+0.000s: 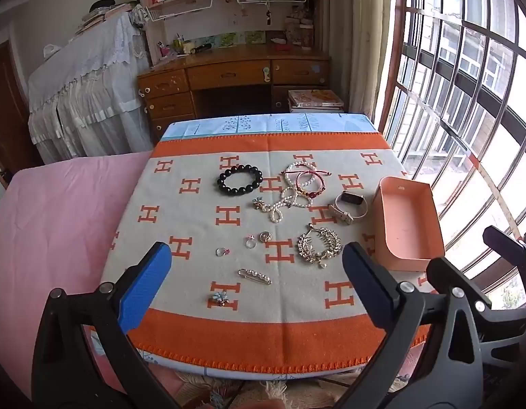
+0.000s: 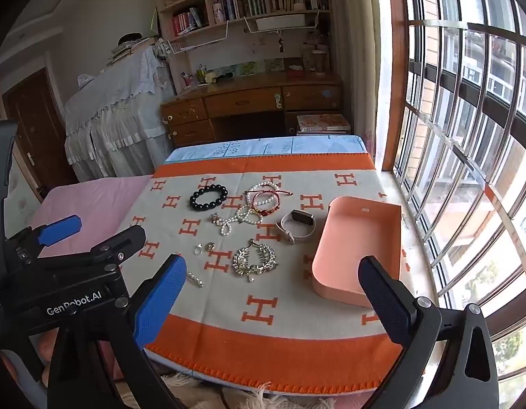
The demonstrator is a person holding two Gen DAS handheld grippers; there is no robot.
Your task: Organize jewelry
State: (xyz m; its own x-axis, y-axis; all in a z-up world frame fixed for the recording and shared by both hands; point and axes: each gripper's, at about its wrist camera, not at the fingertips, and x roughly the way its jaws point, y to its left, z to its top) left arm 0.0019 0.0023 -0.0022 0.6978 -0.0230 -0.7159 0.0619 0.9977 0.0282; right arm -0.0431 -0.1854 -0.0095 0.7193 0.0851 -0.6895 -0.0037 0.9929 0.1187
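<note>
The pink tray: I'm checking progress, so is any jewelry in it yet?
No, the pink tray shows only its bare floor; the black bead bracelet lies on the blanket.

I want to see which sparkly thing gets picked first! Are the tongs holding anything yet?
Nothing yet. The left tongs and the right tongs are both wide open above the blanket.

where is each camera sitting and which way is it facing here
Left wrist: rides the left gripper, angled down over the table toward the desk; its open blue fingers show, the right gripper at the right edge.
Right wrist: rides the right gripper, further right, same heading; open fingers show, the left gripper at left.
Shared: orange blanket, black bead bracelet, watch, empty pink box, window.
</note>
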